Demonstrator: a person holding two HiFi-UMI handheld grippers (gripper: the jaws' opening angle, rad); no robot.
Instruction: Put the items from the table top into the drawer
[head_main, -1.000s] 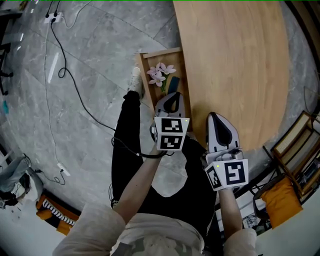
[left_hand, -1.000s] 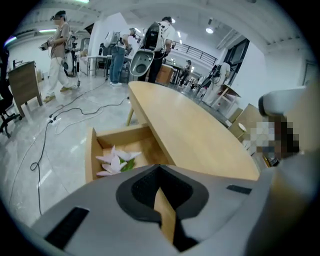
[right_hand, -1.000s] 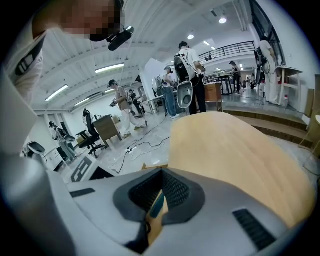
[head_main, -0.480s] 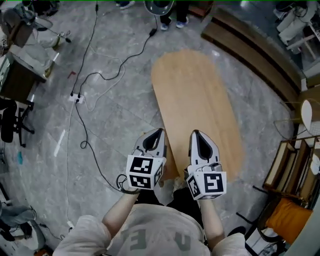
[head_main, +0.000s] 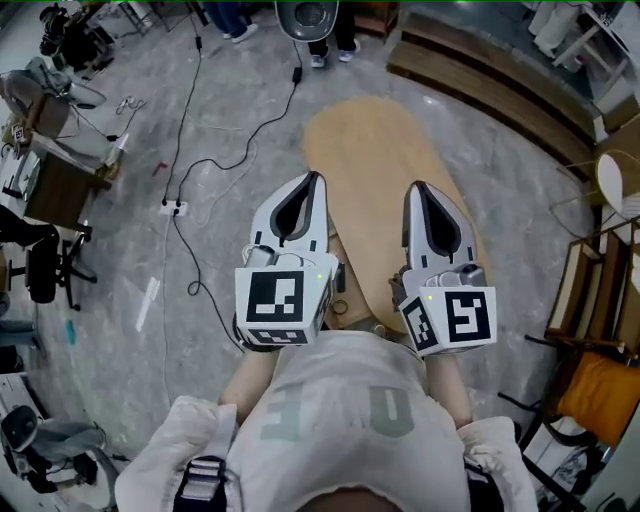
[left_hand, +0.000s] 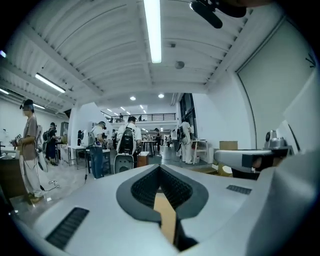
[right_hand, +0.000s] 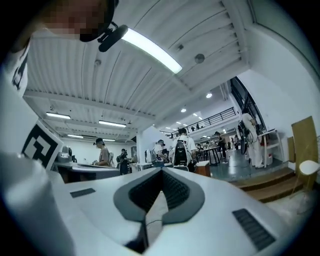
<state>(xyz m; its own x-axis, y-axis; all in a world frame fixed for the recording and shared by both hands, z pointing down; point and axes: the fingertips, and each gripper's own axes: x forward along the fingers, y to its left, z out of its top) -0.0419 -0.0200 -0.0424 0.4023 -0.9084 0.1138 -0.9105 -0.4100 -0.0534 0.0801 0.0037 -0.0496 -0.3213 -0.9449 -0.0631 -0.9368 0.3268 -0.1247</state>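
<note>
Wood, pale and bare: the table top lies below and ahead of us, its long axis running away between left gripper and right gripper. Both are pressed together, empty and equally near. We spot no items and cannot make out the drawer.
</note>
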